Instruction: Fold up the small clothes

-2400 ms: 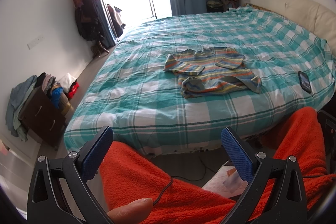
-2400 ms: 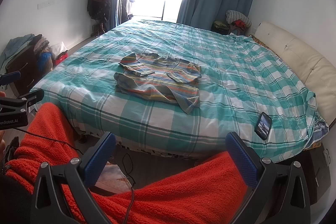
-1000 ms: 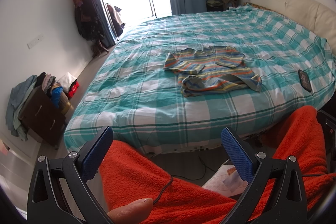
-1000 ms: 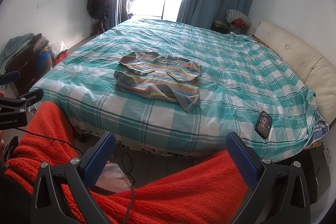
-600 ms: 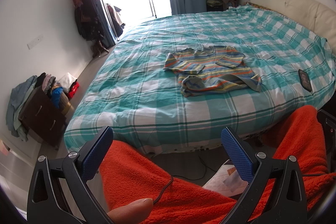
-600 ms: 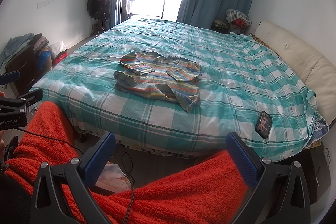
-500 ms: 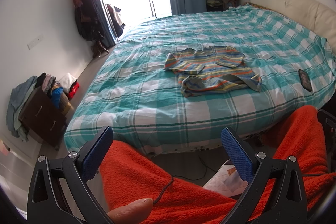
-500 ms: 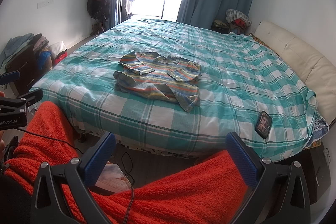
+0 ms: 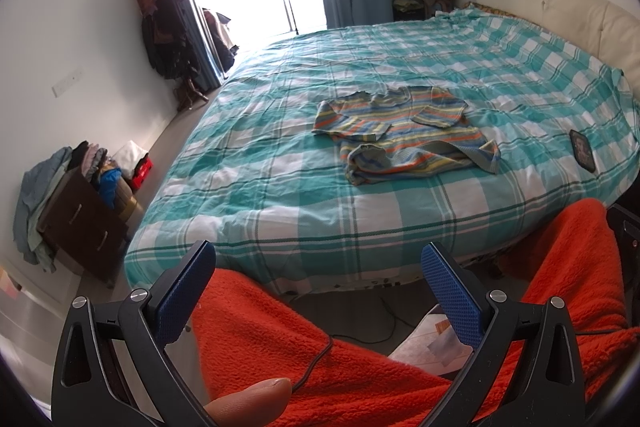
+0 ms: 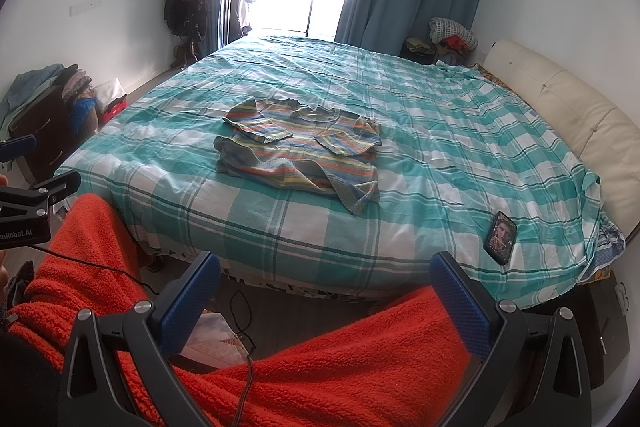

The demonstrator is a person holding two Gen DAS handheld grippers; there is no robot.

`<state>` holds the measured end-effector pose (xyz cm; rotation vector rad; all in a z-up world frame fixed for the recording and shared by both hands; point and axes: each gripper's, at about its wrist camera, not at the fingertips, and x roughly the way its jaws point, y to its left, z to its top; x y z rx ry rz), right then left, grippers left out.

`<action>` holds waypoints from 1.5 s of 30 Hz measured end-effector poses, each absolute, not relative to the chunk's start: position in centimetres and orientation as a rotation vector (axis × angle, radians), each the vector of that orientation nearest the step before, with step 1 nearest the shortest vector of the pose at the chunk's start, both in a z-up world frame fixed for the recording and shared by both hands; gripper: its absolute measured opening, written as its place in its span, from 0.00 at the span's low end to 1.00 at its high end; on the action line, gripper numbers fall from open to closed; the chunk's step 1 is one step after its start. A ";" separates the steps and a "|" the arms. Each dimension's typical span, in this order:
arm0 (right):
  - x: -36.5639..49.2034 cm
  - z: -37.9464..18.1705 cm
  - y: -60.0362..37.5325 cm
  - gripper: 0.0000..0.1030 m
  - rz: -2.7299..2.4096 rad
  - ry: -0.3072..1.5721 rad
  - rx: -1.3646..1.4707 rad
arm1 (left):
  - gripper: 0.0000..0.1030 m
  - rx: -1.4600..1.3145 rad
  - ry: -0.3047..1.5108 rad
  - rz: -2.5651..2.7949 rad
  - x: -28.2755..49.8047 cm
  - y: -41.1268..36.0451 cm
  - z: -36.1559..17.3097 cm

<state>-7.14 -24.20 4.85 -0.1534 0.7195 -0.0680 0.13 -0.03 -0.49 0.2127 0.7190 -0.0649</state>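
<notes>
A small striped shirt [image 9: 404,135] lies rumpled on the teal checked bed [image 9: 280,187], its sleeves folded inward and its hem bunched toward me. It also shows in the right wrist view [image 10: 300,151]. My left gripper [image 9: 318,291] is open and empty, held low in front of the bed over red fleece-clad legs [image 9: 280,355]. My right gripper [image 10: 326,299] is open and empty, also short of the bed's near edge. The left gripper's side shows at the left edge of the right wrist view [image 10: 28,203].
A phone [image 10: 501,237] lies on the bed's near right corner, also seen in the left wrist view [image 9: 582,155]. A cream headboard [image 10: 580,115] runs along the right. A dark dresser piled with clothes [image 9: 76,215] stands left. Papers and a cable [image 10: 236,327] lie on the floor.
The phone's screen has lit up, showing a picture. The grippers and the shirt have not visibly moved.
</notes>
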 end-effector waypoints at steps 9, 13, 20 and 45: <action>-7.2 4.8 -24.2 1.00 -0.068 0.720 -0.154 | 1.00 0.213 0.721 -0.064 0.1 0.0 -0.5; -7.2 4.7 -24.2 1.00 -0.068 0.721 -0.154 | 1.00 0.213 0.723 -0.064 0.0 0.0 -1.0; -7.1 4.6 -24.2 1.00 -0.067 0.722 -0.153 | 1.00 0.219 0.732 -0.059 -0.3 1.0 -1.4; -6.1 3.9 -25.9 1.00 -0.032 0.646 -0.130 | 1.00 0.180 0.836 -0.073 3.1 2.3 -2.6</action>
